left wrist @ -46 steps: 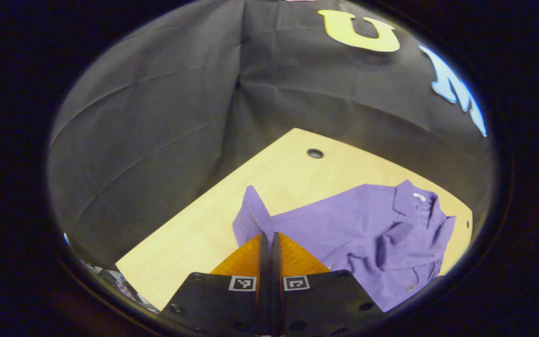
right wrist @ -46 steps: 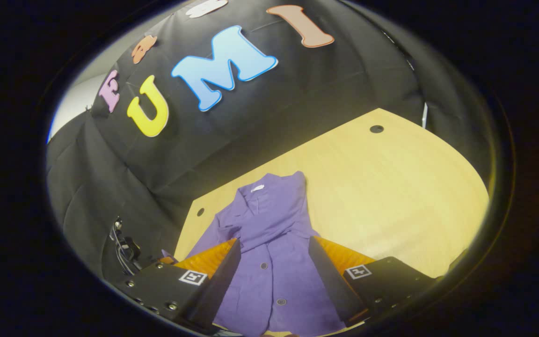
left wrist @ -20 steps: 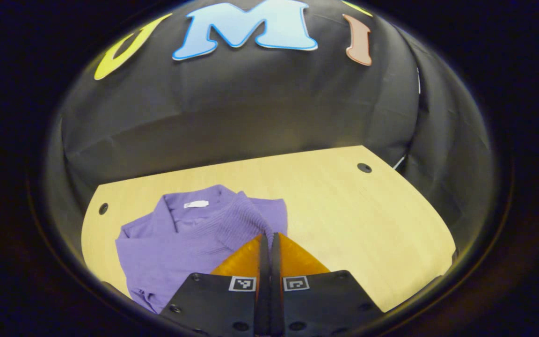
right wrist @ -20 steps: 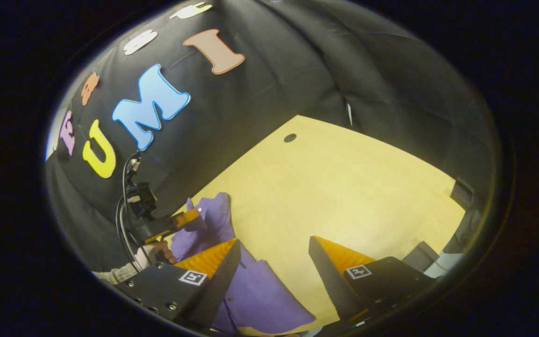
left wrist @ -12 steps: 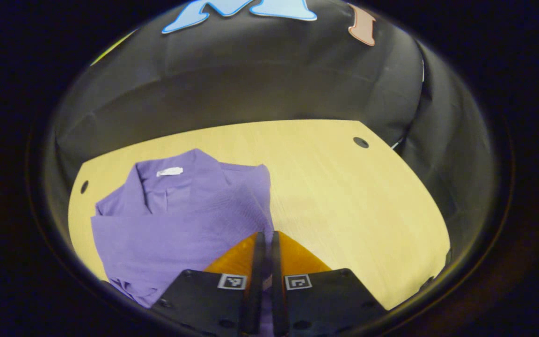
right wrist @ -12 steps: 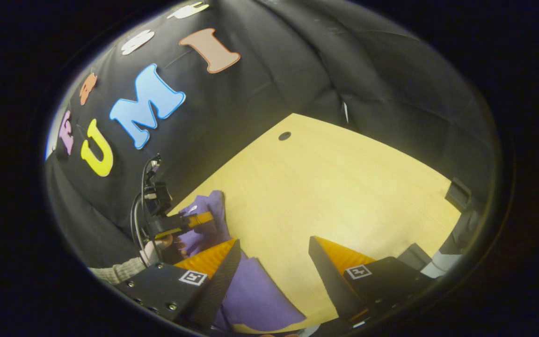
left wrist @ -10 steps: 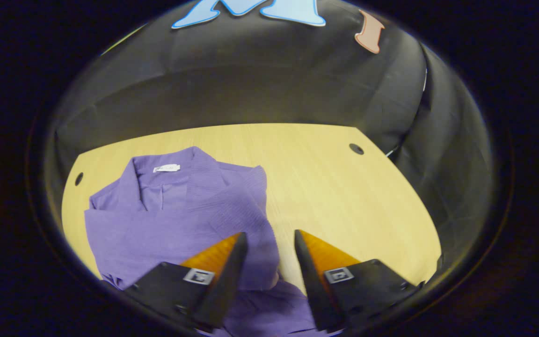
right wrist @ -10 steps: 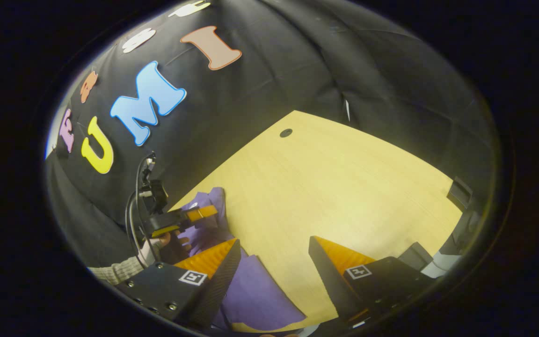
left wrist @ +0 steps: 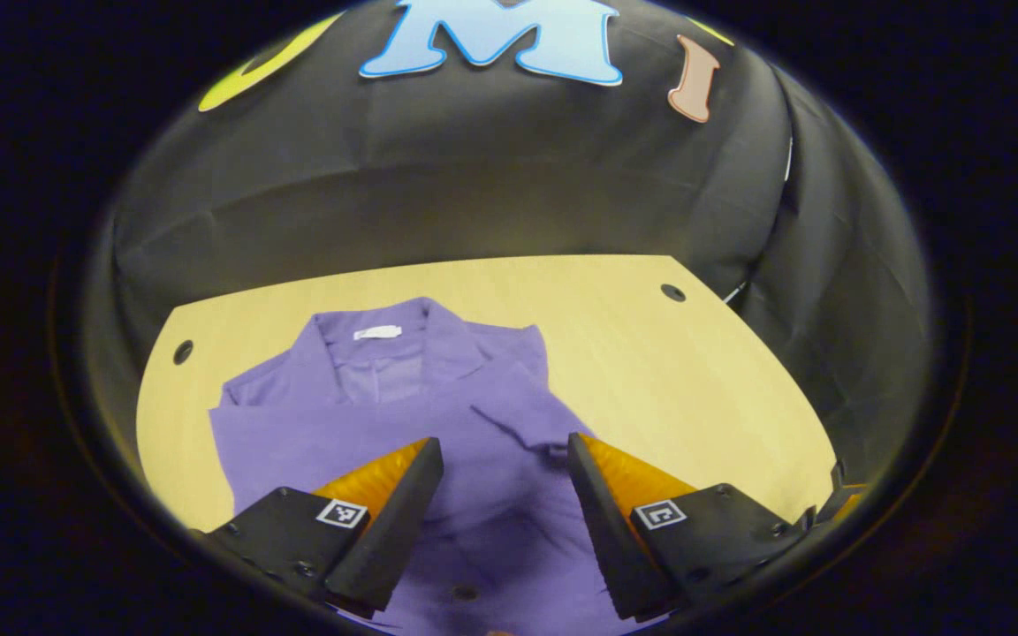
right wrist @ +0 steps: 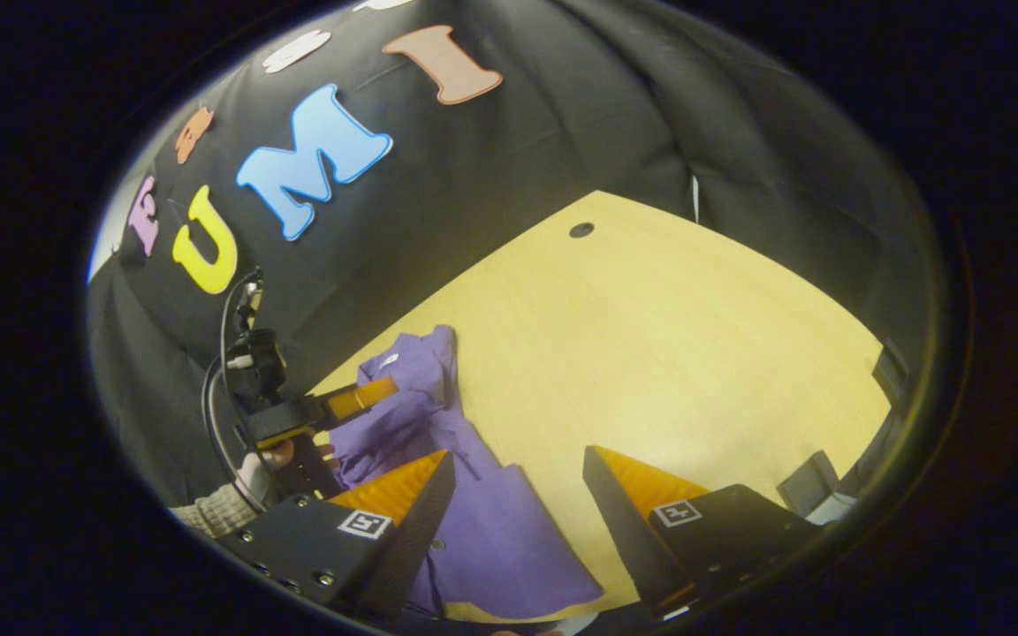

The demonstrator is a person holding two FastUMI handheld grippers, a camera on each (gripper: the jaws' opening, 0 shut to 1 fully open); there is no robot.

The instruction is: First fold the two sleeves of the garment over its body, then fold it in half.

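Garment (left wrist: 403,415) lies flat on table (left wrist: 650,371), collar away, both sleeves seemingly over body — sleeve step looks done. Left gripper (left wrist: 502,459) jaws apart, empty, above it; right gripper (right wrist: 516,473) apart too, at hem — next: grab hem, fold in half.

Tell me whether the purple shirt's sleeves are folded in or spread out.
Folded in, as far as shown: the purple shirt lies compact on the table, sleeve fabric creased across its front, none spread sideways.

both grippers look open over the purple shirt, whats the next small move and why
Probably lower the left gripper and right gripper to the shirt's near hem and pinch it: both sleeves seem folded over the body on the table, so the half fold remains.
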